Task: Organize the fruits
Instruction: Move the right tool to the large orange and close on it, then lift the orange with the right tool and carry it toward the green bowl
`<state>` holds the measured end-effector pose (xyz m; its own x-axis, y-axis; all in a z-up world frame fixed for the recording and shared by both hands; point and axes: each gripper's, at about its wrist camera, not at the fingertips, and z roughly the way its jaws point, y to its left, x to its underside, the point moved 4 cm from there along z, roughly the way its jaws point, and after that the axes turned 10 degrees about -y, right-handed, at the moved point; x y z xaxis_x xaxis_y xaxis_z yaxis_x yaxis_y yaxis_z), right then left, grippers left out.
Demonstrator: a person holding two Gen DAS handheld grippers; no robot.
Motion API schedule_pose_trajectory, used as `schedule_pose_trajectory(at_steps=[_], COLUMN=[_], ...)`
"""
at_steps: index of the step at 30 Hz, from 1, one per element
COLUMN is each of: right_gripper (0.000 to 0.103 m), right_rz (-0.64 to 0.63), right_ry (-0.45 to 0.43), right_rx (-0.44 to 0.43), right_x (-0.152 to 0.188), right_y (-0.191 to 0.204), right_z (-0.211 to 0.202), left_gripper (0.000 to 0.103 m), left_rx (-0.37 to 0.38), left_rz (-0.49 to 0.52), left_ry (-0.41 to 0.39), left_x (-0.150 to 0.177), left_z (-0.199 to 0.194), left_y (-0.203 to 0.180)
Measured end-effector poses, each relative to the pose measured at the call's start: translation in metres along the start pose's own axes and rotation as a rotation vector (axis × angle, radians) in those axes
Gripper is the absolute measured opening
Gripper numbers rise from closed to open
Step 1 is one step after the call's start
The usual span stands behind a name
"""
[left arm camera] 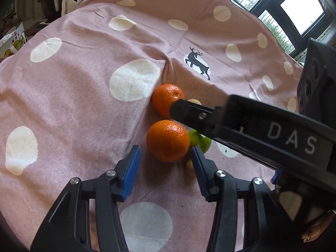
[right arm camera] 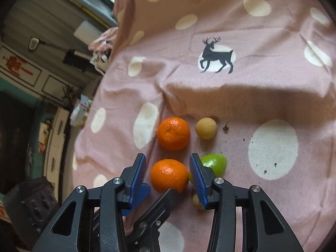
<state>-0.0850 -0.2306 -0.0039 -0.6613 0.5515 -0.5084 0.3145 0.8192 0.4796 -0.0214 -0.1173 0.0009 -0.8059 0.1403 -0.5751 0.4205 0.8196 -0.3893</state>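
- Judging by its look, the near mandarin should be light, firm under a soft peel and prone to roll; pads on opposite sides of its widest girth, with mild pressure, look the safest hold, since a hard squeeze could bruise it.
- It is bright orange, glossy and dimpled, slightly flattened, lying on the pink spotted cloth near the middle of the cluster.
- A second mandarin of the same colour sits just beyond it, apart by a narrow gap.
- Right of the near one lies a green lime, close beside it; whether they touch cannot be told.
- A small tan round fruit lies right of the far mandarin; another small tan one peeks out near the lime, mostly hidden.
- The left claw is spread, blue pads flanking the near mandarin's near side without pressing it.
- The right claw is also spread and empty, hovering over the same fruit, its body crossing the left view.
- Dark crumbs dot the cloth at right; a deer print lies farther off.
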Motion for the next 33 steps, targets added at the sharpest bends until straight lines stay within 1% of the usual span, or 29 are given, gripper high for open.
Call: schedule_pose_trajectory(at_steps=[3, 5, 6, 9, 13, 15, 16, 18, 22, 27, 31, 33], right_gripper=[0.047, 0.047, 0.047, 0.047, 0.047, 0.046, 0.043, 0.043, 0.043, 0.043, 0.043, 0.043], right_rz=[-0.024, -0.023, -0.025, -0.054, -0.088, -0.104, -0.101, -0.077, -0.105, -0.112, -0.078, -0.058], right_ry=[0.014, 0.029, 0.037, 0.062, 0.049, 0.046, 0.048, 0.060, 0.017, -0.053, -0.097, -0.110], right_rx=[-0.005, -0.012, -0.015, -0.016, 0.005, 0.011, 0.010, -0.004, 0.001, 0.027, 0.061, 0.092], right_x=[0.002, 0.003, 0.004, 0.007, 0.007, 0.009, 0.010, 0.012, 0.013, 0.016, 0.025, 0.029], right_y=[0.002, 0.002, 0.002, 0.004, 0.005, 0.007, 0.006, 0.006, 0.014, 0.016, 0.005, -0.003], right_z=[0.004, 0.005, 0.005, 0.007, 0.010, 0.010, 0.010, 0.009, -0.006, -0.034, -0.057, -0.068], left_gripper=[0.046, 0.045, 0.042, 0.042, 0.040, 0.039, 0.039, 0.038, 0.038, 0.038, 0.038, 0.038], left_rx=[-0.012, 0.002, 0.014, 0.037, 0.057, 0.037, 0.022, 0.015, 0.051, 0.102, 0.154, 0.188], left_rz=[0.002, -0.008, -0.022, -0.042, -0.047, -0.032, -0.022, -0.003, 0.029, 0.091, 0.155, 0.184], left_ry=[0.015, 0.017, 0.019, 0.013, 0.007, 0.004, -0.004, -0.024, -0.049, -0.071, -0.035, -0.009], left_x=[0.001, 0.001, 0.000, -0.002, -0.003, -0.003, -0.003, -0.003, -0.003, 0.003, 0.017, 0.026], left_z=[0.007, 0.008, 0.009, 0.010, 0.008, 0.005, 0.003, -0.003, -0.018, -0.034, -0.039, -0.038], left_y=[0.000, 0.000, 0.001, 0.004, 0.007, 0.006, 0.005, 0.003, -0.005, -0.026, -0.047, -0.059])
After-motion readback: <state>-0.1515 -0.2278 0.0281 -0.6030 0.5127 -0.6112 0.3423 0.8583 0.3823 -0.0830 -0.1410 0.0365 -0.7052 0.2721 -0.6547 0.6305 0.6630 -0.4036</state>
